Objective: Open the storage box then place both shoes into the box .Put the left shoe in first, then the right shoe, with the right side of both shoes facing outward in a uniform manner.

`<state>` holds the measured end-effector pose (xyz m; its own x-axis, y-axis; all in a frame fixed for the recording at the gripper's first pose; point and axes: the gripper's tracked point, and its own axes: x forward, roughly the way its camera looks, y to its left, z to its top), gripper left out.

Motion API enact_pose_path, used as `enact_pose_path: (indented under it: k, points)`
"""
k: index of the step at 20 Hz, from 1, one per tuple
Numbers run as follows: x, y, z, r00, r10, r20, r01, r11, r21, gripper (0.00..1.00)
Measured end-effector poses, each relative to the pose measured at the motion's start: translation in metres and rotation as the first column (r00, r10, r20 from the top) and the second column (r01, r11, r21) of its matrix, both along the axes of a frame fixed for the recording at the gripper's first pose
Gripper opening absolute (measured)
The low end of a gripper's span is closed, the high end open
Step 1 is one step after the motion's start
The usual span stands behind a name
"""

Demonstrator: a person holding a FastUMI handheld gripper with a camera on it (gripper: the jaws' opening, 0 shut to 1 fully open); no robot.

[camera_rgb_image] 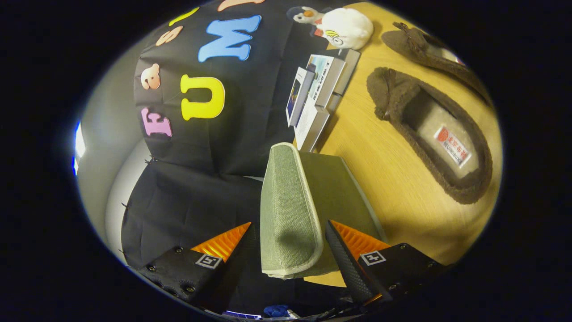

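Observation:
My gripper [289,223] is shut on the grey-green fabric lid [288,197] of the storage box; both fingers press its rim edge, one on each side. The lid stands raised and runs away from the fingers. Behind the lid shows the box's green body [346,192], resting on the wooden table [371,152]. Two brown fuzzy slippers lie on the table beyond the box. The nearer slipper [429,134] shows its grey insole with a red-and-white label. The farther slipper [424,47] lies beyond it, near the table's edge.
A stack of small books or cartons [317,94] lies just past the lid's far end, against the black cloth wall [201,197]. A white plush duck [344,27] sits beyond the stack at the back of the table.

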<state>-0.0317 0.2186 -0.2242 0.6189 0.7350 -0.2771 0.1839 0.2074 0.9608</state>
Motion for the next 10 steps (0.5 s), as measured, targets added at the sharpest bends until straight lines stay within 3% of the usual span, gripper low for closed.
enact_pose_path:
  k: [10]
  points:
    - [-0.0013, 0.0055, -0.0046, 0.994, -0.022, -0.104, 0.043, 0.978, 0.205, 0.94]
